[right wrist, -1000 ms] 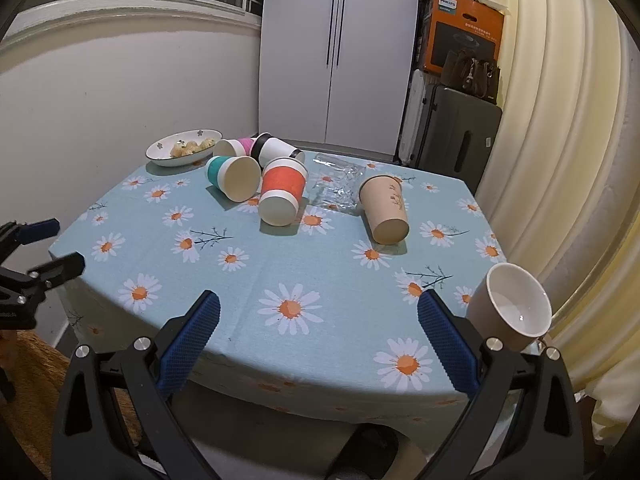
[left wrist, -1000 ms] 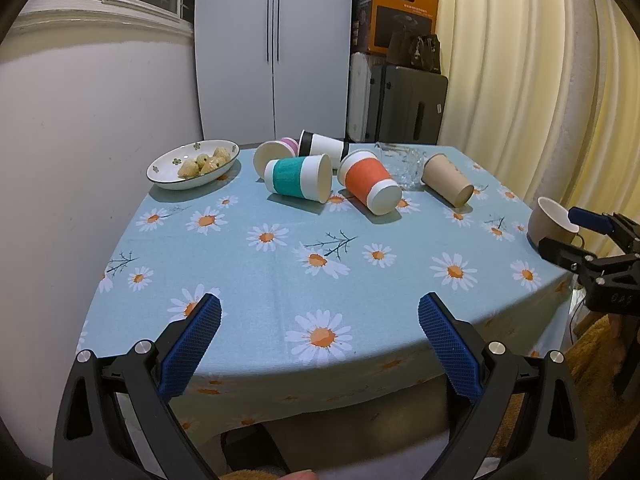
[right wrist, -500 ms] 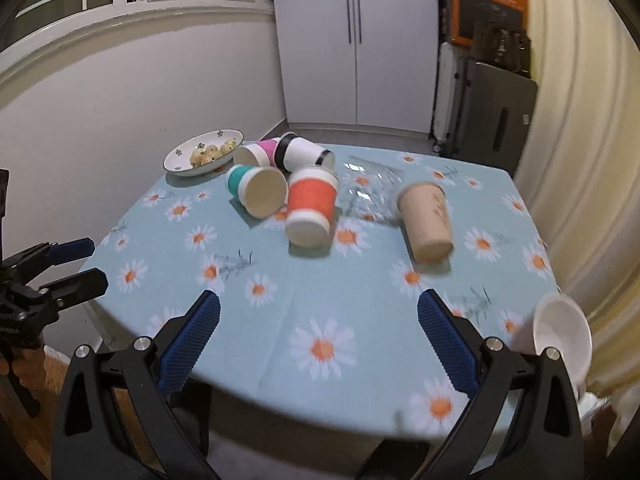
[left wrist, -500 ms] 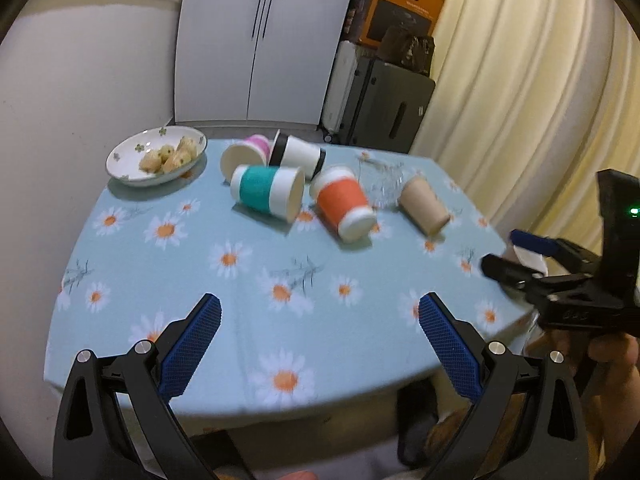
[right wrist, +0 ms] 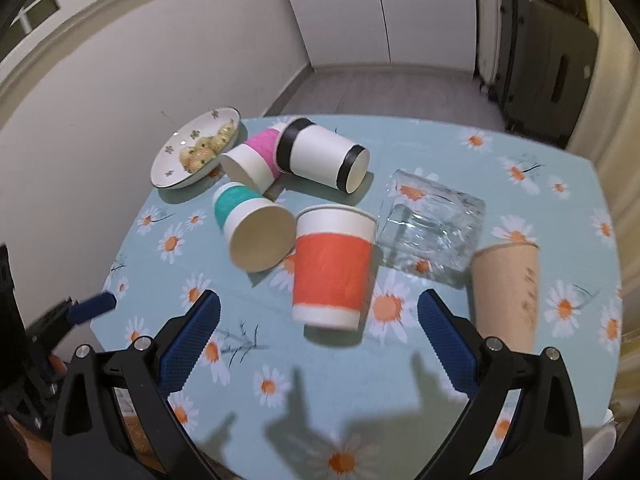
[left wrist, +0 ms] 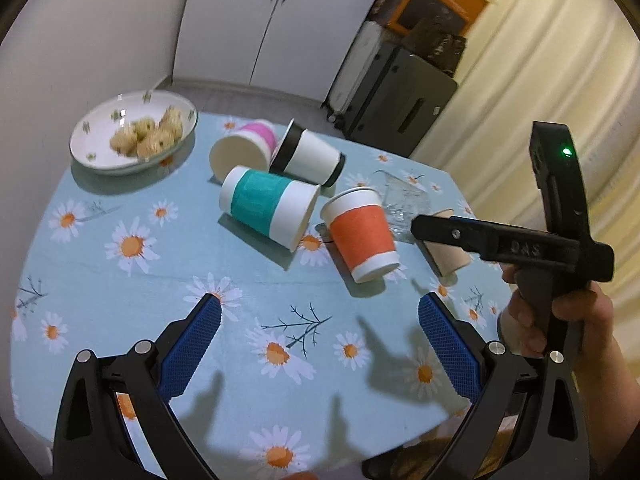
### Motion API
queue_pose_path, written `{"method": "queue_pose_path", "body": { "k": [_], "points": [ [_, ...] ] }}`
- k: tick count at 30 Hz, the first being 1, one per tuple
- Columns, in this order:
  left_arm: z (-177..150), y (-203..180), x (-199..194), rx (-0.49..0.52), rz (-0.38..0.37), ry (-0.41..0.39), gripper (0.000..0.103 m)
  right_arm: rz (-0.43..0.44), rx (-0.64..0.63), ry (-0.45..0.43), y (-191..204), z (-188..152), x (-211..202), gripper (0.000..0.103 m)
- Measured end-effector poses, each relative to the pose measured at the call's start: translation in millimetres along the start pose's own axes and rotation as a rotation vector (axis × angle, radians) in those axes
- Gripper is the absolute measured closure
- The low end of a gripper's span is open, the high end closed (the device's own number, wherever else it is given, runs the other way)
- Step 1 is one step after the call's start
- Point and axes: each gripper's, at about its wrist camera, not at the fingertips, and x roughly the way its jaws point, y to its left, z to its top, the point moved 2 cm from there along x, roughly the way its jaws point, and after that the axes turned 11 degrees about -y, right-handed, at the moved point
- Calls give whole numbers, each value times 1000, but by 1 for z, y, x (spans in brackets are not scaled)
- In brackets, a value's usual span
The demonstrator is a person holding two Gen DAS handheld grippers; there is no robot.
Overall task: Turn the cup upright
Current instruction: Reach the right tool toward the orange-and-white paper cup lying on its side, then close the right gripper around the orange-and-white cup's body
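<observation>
The orange cup [right wrist: 334, 266] is lying on its side near the middle of the daisy tablecloth [right wrist: 400, 392], its open mouth facing the right gripper [right wrist: 319, 330], whose fingers are standing wide apart with nothing between them. Just beside the orange cup, the teal cup [right wrist: 250, 230] is lying to one side and a clear glass [right wrist: 430, 224] and a tan cup [right wrist: 506, 288] to the other. Beyond it, a pink cup [right wrist: 254, 160], a black-banded white cup [right wrist: 322, 154] and a snack plate [right wrist: 196, 148] are resting. The left gripper [left wrist: 319, 342] is hovering wide open over the near tablecloth.
</observation>
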Motion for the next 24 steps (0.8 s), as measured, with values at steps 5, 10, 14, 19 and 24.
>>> {"method": "queue_pose_path", "body": {
  "k": [5, 10, 14, 19, 24],
  "points": [
    [2, 10, 18, -76, -41, 32, 7, 3, 28, 124, -11, 7, 42, 16],
    [4, 17, 32, -163, -102, 57, 7, 27, 69, 189, -20, 14, 61, 22],
    [0, 23, 37, -185, -84, 64, 7, 51, 87, 226, -19, 13, 72, 31],
    [-6, 31, 36, -205, -75, 72, 7, 52, 80, 259, -16, 9, 81, 33],
    [-7, 33, 35, -210, -69, 71, 7, 66, 94, 275, -16, 5, 86, 41]
  ]
}}
